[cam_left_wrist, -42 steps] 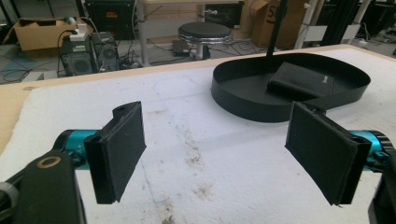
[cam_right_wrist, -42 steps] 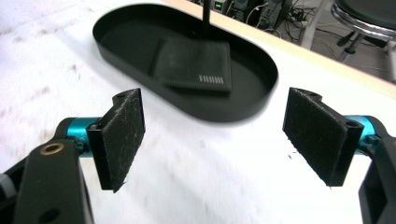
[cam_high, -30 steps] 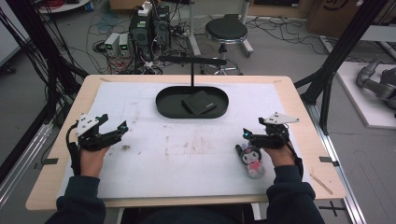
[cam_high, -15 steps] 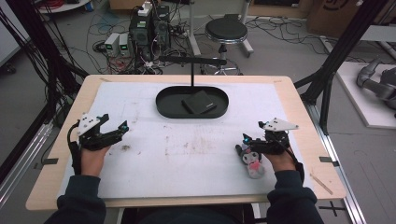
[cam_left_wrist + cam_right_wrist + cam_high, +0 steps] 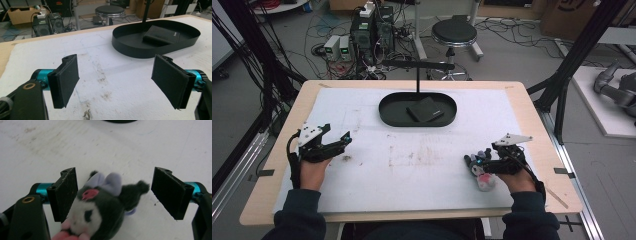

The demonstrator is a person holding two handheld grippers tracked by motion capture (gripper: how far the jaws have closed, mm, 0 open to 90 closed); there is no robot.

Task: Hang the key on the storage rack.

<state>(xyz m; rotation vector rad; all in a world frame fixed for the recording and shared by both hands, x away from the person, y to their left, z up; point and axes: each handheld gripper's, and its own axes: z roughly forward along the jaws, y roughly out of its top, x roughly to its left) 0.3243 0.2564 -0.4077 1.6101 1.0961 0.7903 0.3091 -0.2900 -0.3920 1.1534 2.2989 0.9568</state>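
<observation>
Now: both jaws wide apart | plush toy (image 5: 100, 207) between right jaws, bottom cropped

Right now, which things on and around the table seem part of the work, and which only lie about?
Probably part of the work:
- plush toy, between the open right gripper
- black tray
- dark flat box in the tray
- left gripper, open

Only lying about:
- stool
- floor electronics

A lab: beyond the bench (image 5: 532, 107), past the tongs, computer towers (image 5: 372, 30), tangled floor cables (image 5: 517, 30), a stool (image 5: 454, 34) and black frame struts (image 5: 579, 55).
</observation>
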